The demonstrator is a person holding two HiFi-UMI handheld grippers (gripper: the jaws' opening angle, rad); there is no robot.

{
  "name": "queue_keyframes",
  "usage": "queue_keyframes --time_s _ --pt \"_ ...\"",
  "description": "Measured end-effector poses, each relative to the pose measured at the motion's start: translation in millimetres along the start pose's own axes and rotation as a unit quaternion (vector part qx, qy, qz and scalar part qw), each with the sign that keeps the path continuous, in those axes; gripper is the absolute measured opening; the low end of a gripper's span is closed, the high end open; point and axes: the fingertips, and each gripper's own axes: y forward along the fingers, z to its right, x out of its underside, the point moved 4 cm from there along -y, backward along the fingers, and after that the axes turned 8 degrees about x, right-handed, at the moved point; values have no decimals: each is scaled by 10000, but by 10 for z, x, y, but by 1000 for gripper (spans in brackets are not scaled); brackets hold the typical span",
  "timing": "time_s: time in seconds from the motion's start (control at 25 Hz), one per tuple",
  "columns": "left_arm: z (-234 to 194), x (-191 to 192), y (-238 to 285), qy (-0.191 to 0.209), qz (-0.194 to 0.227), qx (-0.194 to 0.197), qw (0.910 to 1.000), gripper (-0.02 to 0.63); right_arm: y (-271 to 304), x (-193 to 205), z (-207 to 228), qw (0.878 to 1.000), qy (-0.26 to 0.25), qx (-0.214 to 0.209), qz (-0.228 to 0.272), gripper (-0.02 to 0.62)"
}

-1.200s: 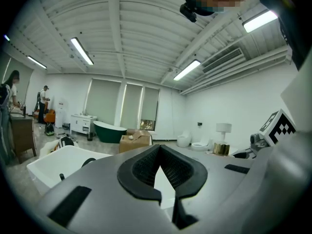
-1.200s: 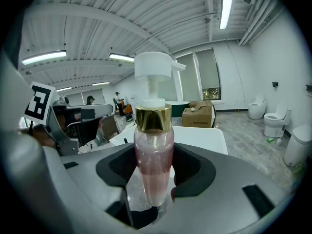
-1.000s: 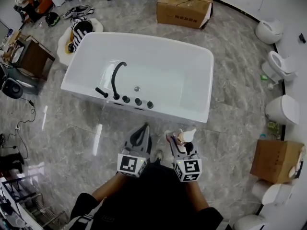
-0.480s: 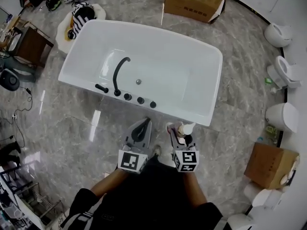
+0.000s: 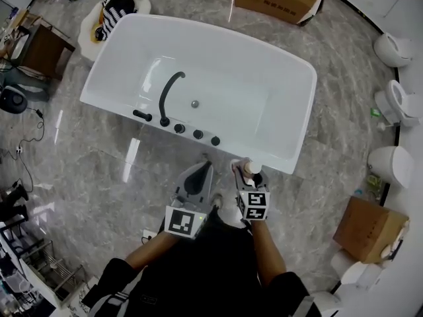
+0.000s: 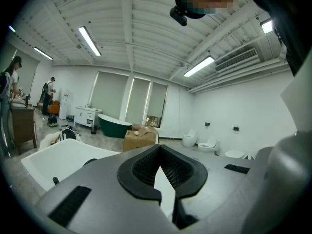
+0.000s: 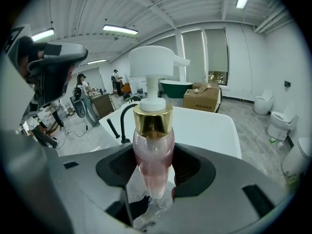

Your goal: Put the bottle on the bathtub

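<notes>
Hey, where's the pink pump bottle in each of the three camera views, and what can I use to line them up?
Head view: the bottle is lower centre-right, clamped in the right gripper, by the bathtub's near rim.
Left gripper view: not in it.
Right gripper view: dead centre, upright between the jaws.
Shared landmark: the white bathtub, lower left in the left gripper view, behind the bottle in the right gripper view.

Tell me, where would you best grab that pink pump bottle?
Pinch the bottle on its pink body below the gold collar, from the side, as the right gripper does. It stands upright; the pump head is wide with a spout, awkward to clamp.
</notes>
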Motion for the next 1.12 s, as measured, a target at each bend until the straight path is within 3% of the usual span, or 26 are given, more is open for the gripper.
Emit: queue_keyframes --time_s 0.72,1.12 --pt "-400 56 197 -176 -72 -51 9998 15 975 361 -63 9964 -326 178 -759 216" --pt "-568 86 337 -234 -91 -104 9996 15 1399 471 -33 9944 -245 222 -1002 216"
